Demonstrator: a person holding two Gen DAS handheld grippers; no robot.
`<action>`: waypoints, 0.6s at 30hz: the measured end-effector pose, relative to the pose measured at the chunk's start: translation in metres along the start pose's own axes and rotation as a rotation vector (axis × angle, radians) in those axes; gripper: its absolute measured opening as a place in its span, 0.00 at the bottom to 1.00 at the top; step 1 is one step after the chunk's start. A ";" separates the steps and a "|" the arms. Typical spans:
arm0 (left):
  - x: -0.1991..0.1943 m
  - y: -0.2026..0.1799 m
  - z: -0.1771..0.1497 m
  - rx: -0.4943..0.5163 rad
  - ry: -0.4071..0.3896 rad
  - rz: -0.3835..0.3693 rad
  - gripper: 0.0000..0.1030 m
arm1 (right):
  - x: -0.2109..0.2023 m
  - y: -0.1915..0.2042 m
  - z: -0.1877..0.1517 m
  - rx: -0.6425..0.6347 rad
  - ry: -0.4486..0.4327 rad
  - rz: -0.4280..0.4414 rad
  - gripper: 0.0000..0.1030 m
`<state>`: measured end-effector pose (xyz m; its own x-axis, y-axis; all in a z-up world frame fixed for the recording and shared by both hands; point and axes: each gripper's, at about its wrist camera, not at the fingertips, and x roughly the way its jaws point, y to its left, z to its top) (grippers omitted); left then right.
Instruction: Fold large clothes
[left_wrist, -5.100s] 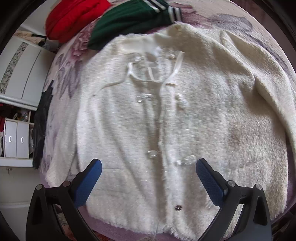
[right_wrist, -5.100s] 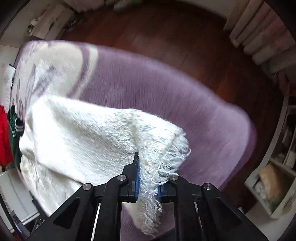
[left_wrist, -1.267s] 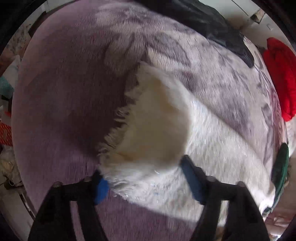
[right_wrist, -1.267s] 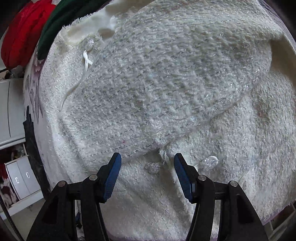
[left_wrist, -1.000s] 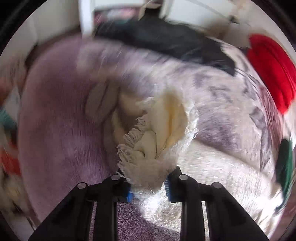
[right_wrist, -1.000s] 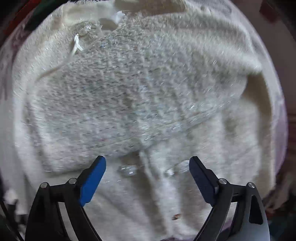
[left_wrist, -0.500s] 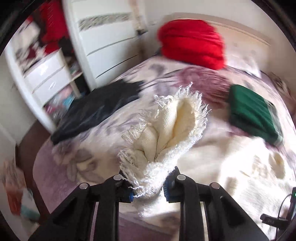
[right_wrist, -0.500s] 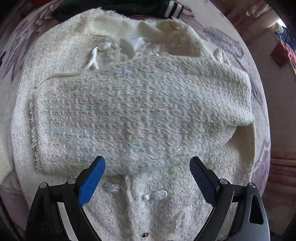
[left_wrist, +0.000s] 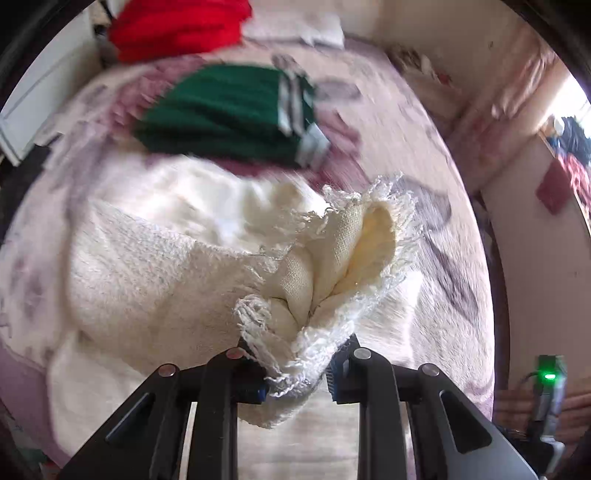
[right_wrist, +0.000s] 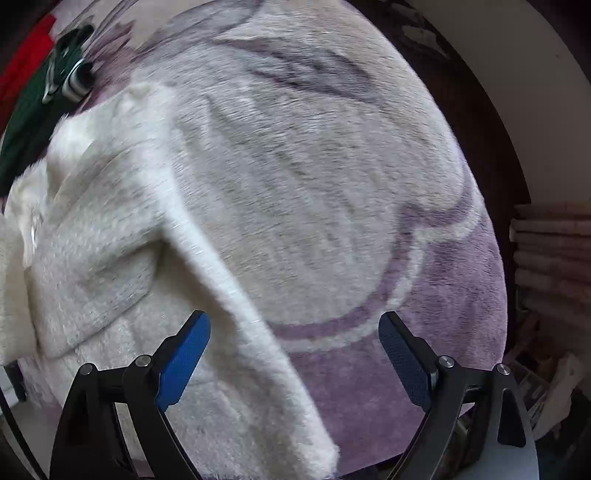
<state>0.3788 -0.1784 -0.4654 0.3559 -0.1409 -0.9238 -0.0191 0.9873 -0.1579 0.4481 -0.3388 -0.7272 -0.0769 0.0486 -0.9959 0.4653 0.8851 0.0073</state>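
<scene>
A cream fuzzy cardigan (left_wrist: 140, 266) lies on a purple flowered bedspread (left_wrist: 436, 236). My left gripper (left_wrist: 297, 376) is shut on the fringed cuff of the cardigan's sleeve (left_wrist: 347, 258) and holds it up over the cardigan's body. The sleeve's lining shows inside the cuff. My right gripper (right_wrist: 295, 354) is open and empty above the cardigan's right edge (right_wrist: 110, 258), where the cloth meets the bedspread (right_wrist: 332, 166).
A folded green garment (left_wrist: 229, 110) and a red one (left_wrist: 177, 26) lie at the far end of the bed. A white cabinet (left_wrist: 33, 88) stands at the left. The other hand's device with a green light (left_wrist: 550, 376) shows at the lower right.
My left gripper has carried the sleeve cuff across, from the left side of the bed to over the cardigan's body. My right gripper has swung right, toward the garment's right edge, still open.
</scene>
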 end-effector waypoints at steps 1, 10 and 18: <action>0.013 -0.010 -0.001 0.013 0.030 -0.001 0.19 | -0.001 -0.019 0.005 0.031 -0.002 0.018 0.91; 0.060 -0.025 0.001 0.054 0.166 -0.024 0.71 | -0.007 -0.088 0.006 0.157 0.064 0.315 0.91; 0.006 0.063 0.018 0.029 0.091 0.047 0.80 | -0.045 -0.013 -0.005 0.061 0.058 0.632 0.91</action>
<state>0.3963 -0.1159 -0.4749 0.2685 -0.0993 -0.9582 -0.0062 0.9945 -0.1048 0.4409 -0.3501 -0.6816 0.1819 0.5791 -0.7947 0.4859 0.6497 0.5846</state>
